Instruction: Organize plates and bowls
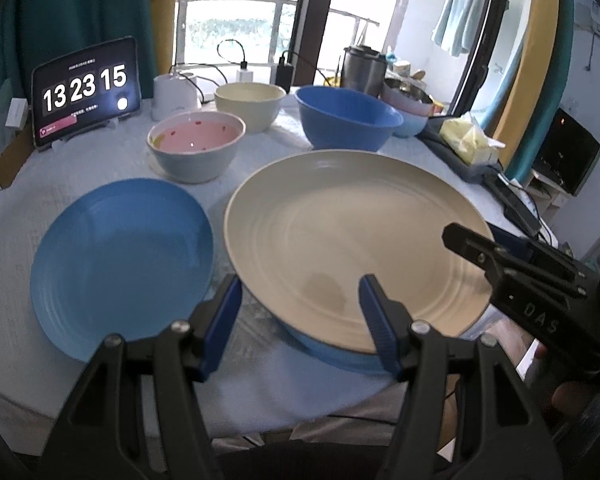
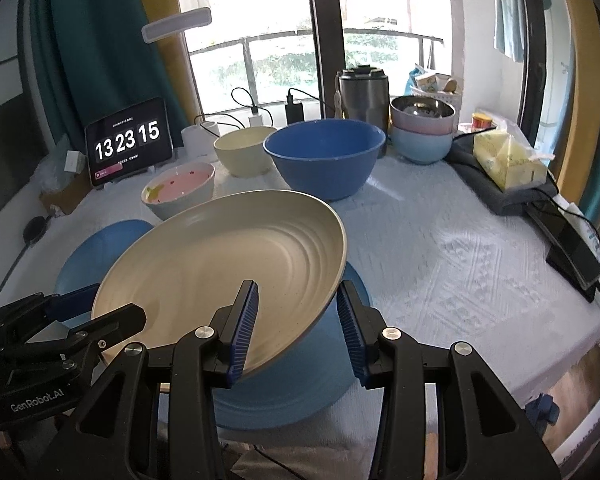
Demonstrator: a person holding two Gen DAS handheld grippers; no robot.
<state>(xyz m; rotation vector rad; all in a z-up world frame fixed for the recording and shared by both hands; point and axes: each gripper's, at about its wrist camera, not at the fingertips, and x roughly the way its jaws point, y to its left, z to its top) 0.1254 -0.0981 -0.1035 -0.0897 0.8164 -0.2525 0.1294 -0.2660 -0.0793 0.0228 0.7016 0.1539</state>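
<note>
A large beige plate point(image 1: 352, 240) point(image 2: 228, 272) is tilted, its near edge resting on a light blue plate point(image 2: 300, 384) point(image 1: 332, 354) beneath it. A second blue plate point(image 1: 120, 260) point(image 2: 100, 248) lies flat to its left. My left gripper point(image 1: 300, 320) is open, its fingers straddling the beige plate's near left rim. My right gripper point(image 2: 296, 320) is open, its jaws on either side of the beige plate's right rim without visibly clamping it. Behind stand a pink-lined bowl point(image 1: 196, 148) point(image 2: 178, 190), a cream bowl point(image 1: 248, 106) point(image 2: 244, 150) and a big blue bowl point(image 1: 346, 118) point(image 2: 324, 156).
A tablet clock point(image 1: 86, 90) point(image 2: 128, 144) stands at the back left. Stacked bowls point(image 2: 422, 132), a steel canister point(image 2: 364, 92), chargers with cables, a yellow tissue pack point(image 2: 508, 160) on a dark cloth and a phone point(image 2: 572, 252) sit at the back and right. A white cloth covers the table point(image 2: 460, 280).
</note>
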